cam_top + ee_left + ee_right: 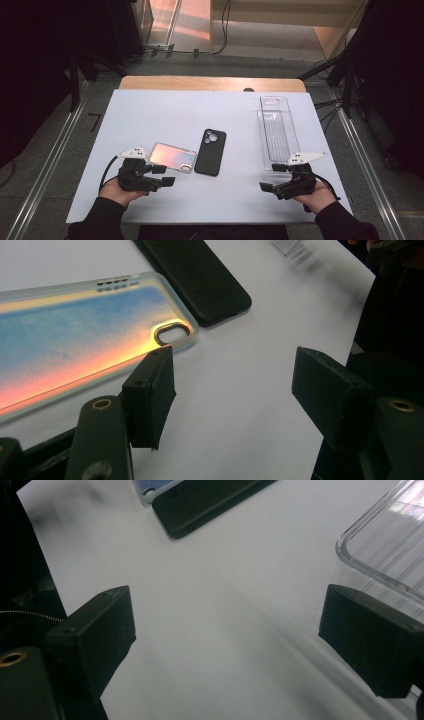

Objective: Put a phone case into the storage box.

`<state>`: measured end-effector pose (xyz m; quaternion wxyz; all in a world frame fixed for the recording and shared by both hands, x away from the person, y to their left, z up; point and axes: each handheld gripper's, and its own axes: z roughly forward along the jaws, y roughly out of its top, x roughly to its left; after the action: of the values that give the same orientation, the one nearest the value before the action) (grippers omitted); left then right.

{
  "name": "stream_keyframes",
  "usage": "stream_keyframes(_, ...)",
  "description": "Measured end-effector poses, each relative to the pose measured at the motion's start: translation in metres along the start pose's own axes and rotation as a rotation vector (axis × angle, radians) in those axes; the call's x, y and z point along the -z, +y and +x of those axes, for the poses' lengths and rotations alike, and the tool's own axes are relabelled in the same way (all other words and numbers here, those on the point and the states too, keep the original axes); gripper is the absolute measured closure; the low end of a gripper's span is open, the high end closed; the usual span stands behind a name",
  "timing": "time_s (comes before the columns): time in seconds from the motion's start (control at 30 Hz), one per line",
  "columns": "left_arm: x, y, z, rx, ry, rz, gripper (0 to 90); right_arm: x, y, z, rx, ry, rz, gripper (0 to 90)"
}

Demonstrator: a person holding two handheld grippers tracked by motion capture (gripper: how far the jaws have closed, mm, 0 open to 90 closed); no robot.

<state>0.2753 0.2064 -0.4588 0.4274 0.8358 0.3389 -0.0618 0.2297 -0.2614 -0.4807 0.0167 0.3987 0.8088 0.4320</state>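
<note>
An iridescent phone case (172, 157) (75, 340) lies flat on the white table (150, 115). A black phone case (211, 151) (200, 280) (210, 505) lies right beside it. My left gripper (164, 175) (235, 390) sits low at the near corner of the iridescent case. It is open with bare table between its jaws, and one pad (150, 390) is just short of the case's camera cutout. My right gripper (271, 177) (227, 640) is open over bare table, near the front end of a clear plastic tray (277, 132) (390, 545).
The white sheet covers a wooden table whose far edge (210, 82) shows behind it. Grey floor and metal rails (50, 160) run along both sides. Dark stands and cables stand at the back.
</note>
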Motion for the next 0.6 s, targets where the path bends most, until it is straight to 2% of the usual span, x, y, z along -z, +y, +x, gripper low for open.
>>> stream_keyframes(0.6, -0.0014, 0.0001, 0.0012, -0.001, 0.002, 0.012, 33.4, -0.0004, 0.0000, 0.0005, -0.004, 0.001, 0.006, 6.1)
